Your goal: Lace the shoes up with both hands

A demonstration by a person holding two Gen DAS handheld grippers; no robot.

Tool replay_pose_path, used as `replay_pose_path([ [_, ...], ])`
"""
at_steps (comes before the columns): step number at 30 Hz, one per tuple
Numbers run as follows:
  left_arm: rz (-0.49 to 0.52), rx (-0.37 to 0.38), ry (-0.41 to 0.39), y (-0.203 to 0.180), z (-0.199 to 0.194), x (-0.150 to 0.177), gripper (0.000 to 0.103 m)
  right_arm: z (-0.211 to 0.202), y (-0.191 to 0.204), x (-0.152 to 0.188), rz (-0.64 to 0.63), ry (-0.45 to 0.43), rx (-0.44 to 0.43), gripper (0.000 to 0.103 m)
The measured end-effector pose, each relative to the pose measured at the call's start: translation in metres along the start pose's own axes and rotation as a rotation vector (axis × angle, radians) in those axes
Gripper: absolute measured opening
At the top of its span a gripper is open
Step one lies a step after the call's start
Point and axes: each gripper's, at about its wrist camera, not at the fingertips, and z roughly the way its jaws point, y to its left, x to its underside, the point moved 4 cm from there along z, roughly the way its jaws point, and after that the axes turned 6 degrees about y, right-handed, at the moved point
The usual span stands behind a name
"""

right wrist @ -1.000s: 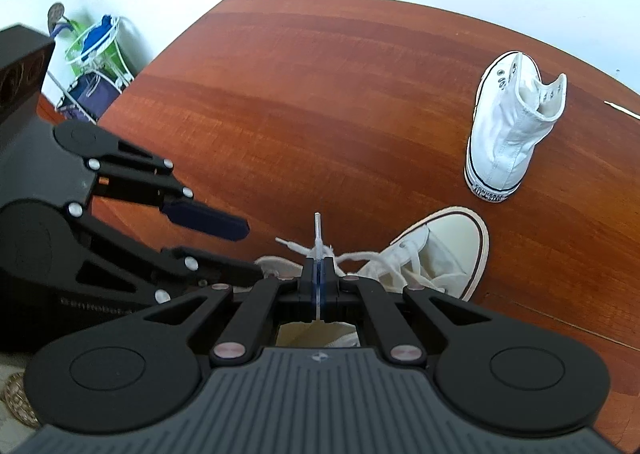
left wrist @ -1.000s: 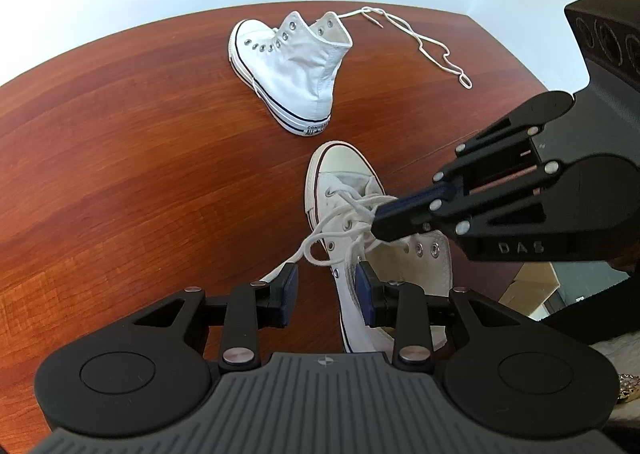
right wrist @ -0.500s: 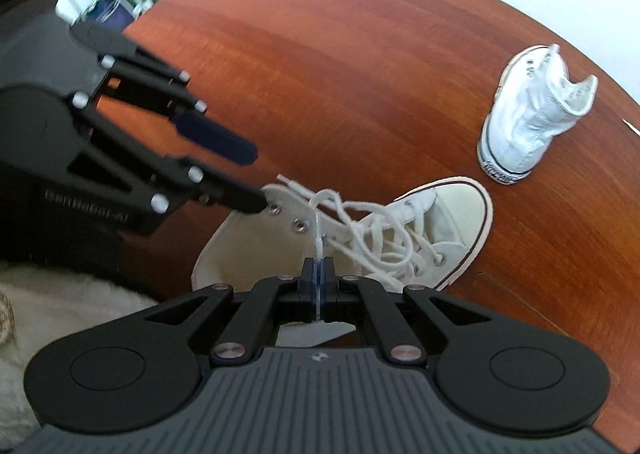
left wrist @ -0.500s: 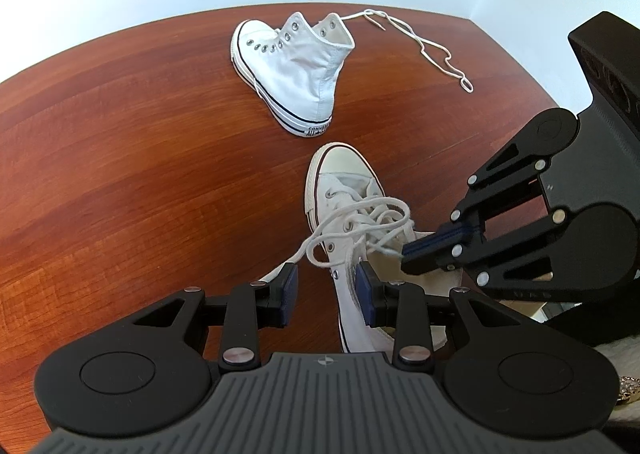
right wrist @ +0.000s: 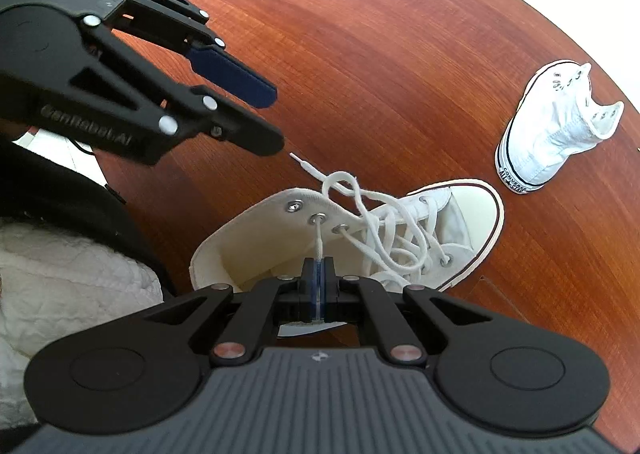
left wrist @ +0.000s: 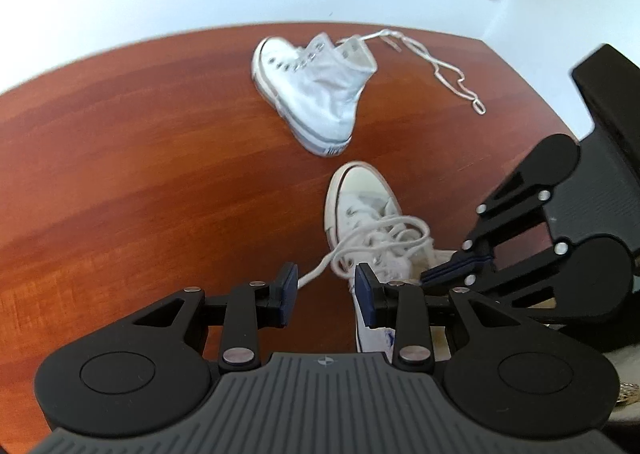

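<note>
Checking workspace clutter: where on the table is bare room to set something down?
Bare wood spans the table left of both shoes. Crowded: around the near shoe, where both grippers work, and right of the far shoe, where a loose lace lies.

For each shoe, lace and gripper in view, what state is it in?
near shoe: partly laced, top eyelets unfinished
lace end: threaded through an upper eyelet, pinched by right gripper
far shoe: unlaced, eyelets bare
loose lace: lying on the table beside the far shoe
left gripper: open, holding nothing
right gripper: shut on the lace end
</note>
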Motion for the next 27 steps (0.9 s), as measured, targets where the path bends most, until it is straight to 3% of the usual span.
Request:
replay_pose_path([
  [8, 0.113, 0.066, 0.033, -0.022, 0.011, 0.002, 0.035, -0.002, 0.002, -0.001, 0.002, -0.004, 0.014, 0.001],
  [19, 0.200, 0.097, 0.039, -0.035, 0.014, 0.000, 0.034, -0.005, -0.001, -0.001, 0.020, -0.046, 0.025, 0.001],
  [24, 0.328, 0.057, 0.036, -0.037, 0.015, -0.002, 0.033, -0.004, -0.001, -0.003, 0.021, -0.062, 0.027, 0.001],
  [27, 0.461, 0.017, 0.038, -0.039, 0.018, -0.003, 0.033, -0.004, -0.002, -0.003, 0.021, -0.071, 0.028, 0.001],
])
